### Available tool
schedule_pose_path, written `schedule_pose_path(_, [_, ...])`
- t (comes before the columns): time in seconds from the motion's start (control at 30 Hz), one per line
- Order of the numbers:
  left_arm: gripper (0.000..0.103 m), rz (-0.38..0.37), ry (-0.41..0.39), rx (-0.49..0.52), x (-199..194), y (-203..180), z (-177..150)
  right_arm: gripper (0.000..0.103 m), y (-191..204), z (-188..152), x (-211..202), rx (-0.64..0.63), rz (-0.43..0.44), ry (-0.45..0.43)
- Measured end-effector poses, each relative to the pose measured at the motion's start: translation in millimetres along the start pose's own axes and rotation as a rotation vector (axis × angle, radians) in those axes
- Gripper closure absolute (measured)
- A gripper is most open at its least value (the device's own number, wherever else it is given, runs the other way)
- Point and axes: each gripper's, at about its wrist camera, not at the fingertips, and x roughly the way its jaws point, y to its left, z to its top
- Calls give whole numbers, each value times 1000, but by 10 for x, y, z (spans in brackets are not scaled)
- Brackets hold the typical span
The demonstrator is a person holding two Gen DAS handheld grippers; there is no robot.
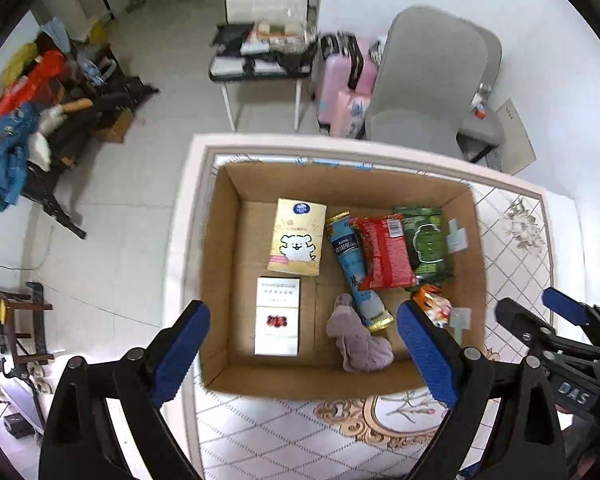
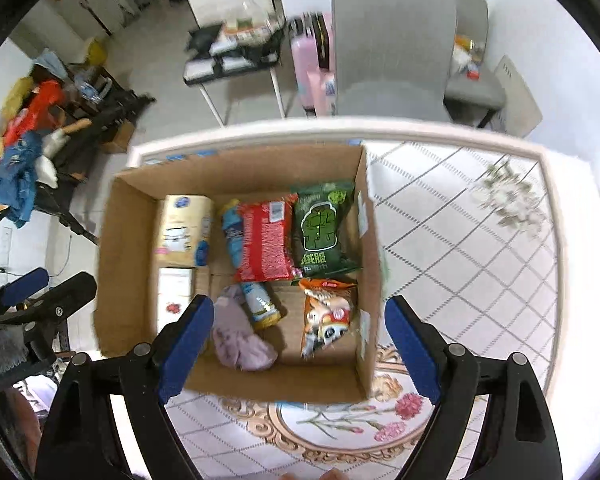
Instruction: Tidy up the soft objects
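Observation:
An open cardboard box (image 1: 220, 264) (image 2: 124, 248) stands on the patterned table. In it lie a purple soft cloth (image 1: 358, 338) (image 2: 240, 340), a blue tube pack (image 1: 356, 268) (image 2: 256, 300), a red packet (image 1: 384, 252) (image 2: 264, 236), a green packet (image 1: 428, 244) (image 2: 324, 228), an orange snack bag (image 1: 432, 304) (image 2: 328, 320), a gold box with a white bear (image 1: 296, 236) (image 2: 184, 228) and a white box (image 1: 278, 316) (image 2: 174, 292). My left gripper (image 1: 304, 352) is open and empty above the box's near wall. My right gripper (image 2: 298, 348) is open and empty above the box's near right part.
The table (image 1: 512, 232) (image 2: 460, 240) has a tiled floral cover. Grey chairs (image 1: 424, 80) (image 2: 392, 40) stand behind it, with a pink suitcase (image 1: 344, 92) and a loaded white chair (image 1: 264, 40). A cluttered rack (image 1: 60, 92) stands at the left.

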Motion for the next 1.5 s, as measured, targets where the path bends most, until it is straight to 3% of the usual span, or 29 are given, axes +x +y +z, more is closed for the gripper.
schedule_pose_path(0.37, [7,26,-157,-35,-1328,-57,-637,14,-49,-720,-1776,-14,-2,-213])
schedule_pose_path(0.6, [7,57,-208,-28,-1790,-60,-994,14,-26,-1065,-2353,-44,-52,-258])
schedule_pose_path(0.93, [7,62,-271,-29,-2210,-125,-1261,13,92,-1321,-2746,-77,-90,-301])
schedule_pose_path(1.5, [7,43,-305,-15,-2374,-233,-1447,14,106,-1419,-2903,-84,-92,-319])
